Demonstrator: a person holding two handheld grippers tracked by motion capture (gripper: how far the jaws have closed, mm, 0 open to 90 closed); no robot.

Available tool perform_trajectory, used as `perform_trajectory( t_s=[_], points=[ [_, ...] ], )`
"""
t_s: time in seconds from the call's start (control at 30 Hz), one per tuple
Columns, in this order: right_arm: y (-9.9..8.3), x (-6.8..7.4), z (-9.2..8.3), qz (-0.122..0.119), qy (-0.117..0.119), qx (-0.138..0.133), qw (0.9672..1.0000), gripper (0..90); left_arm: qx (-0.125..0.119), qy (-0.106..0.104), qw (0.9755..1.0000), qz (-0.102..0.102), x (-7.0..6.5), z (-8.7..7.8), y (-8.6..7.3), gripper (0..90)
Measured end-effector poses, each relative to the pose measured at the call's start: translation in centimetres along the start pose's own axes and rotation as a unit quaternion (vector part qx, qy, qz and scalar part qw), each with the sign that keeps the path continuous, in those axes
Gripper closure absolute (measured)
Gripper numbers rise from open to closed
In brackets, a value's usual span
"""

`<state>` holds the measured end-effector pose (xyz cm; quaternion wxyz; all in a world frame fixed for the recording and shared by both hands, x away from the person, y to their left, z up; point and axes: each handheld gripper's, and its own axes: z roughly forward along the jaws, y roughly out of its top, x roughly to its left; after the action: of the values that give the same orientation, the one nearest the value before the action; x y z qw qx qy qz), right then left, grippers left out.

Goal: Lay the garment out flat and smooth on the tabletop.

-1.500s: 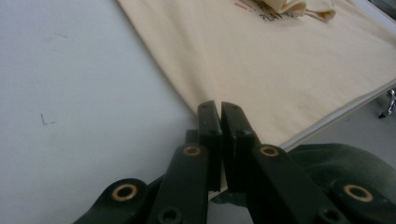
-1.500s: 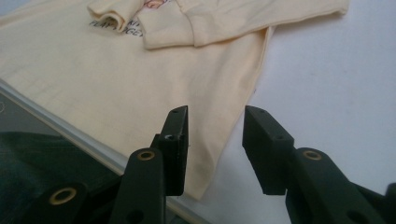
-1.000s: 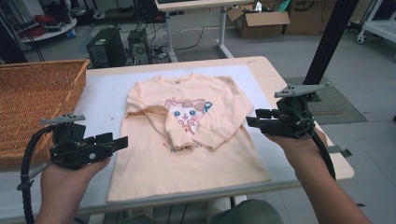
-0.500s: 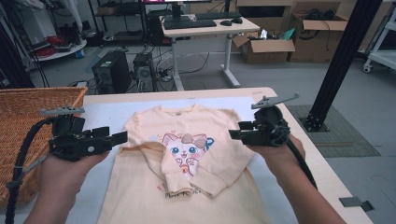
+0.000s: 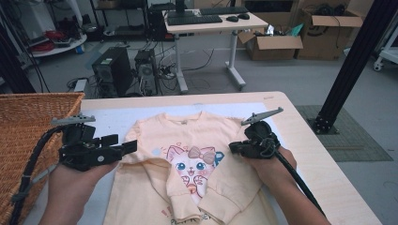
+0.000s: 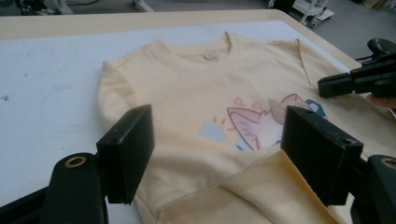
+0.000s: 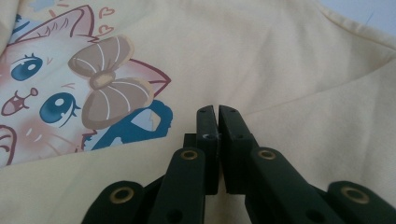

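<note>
The peach sweatshirt (image 5: 187, 164) lies flat on the desk (image 5: 300, 140), both sleeves folded in over the cat print. Your right gripper (image 5: 234, 148) sits over its right shoulder, jaws just snapped together with no cloth between them. Your left gripper (image 5: 129, 147) hovers at the left sleeve, jaws spread wide after opening further.

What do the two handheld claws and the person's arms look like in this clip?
Both the left claw and the right claw are matte black, each with two flat rectangular pads, brass-coloured rivets at the joints, a grey three-cornered plate on top and a thick black cable trailing back. The forearms are bare, with no sleeves in sight.
</note>
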<state>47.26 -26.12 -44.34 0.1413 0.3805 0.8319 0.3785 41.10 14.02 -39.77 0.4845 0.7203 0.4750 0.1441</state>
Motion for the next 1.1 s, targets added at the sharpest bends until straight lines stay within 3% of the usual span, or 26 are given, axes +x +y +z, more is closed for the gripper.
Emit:
perform_trajectory(
  t_s=[0.17,0.37,0.47,0.6,0.67,0.77,0.97,1.1],
  points=[
    [-0.1,-2.0,-3.0,0.035,-0.012,-0.042,0.9984,89.0,0.003,-0.002,1.0,0.009,0.5,0.2,0.1,26.5],
    [-0.3,-6.9,-7.7,0.08,-0.066,-0.075,0.9918,88.9,-0.003,0.001,0.9999,0.016,0.8,0.1,0.7,26.5],
    [0.0,-8.6,-9.8,0.085,-0.095,-0.083,0.9883,88.9,-0.002,0.003,0.9998,0.02,0.8,0.1,0.8,26.6],
    [0.1,-9.7,-10.7,0.08,-0.11,-0.08,0.9875,87.0,0.0,0.006,0.9998,0.019,1.0,0.3,0.7,26.5],
    [0.2,-9.6,-10.5,0.072,-0.123,-0.077,0.9867,74.0,0.004,0.006,0.9998,0.019,1.0,0.4,0.6,26.5],
    [0.4,-8.7,-10.0,0.066,-0.119,-0.082,0.9873,67.4,0.005,0.003,0.9998,0.02,0.9,0.6,0.5,26.6],
    [0.3,-5.1,-8.2,0.043,-0.077,-0.076,0.9932,62.4,0.005,0.002,0.9998,0.021,0.8,0.5,0.5,26.1],
    [-0.4,-2.1,-6.5,0.035,-0.039,-0.047,0.9975,56.9,0.005,0.003,0.9998,0.021,0.7,-0.1,0.4,25.4]
  ],
)
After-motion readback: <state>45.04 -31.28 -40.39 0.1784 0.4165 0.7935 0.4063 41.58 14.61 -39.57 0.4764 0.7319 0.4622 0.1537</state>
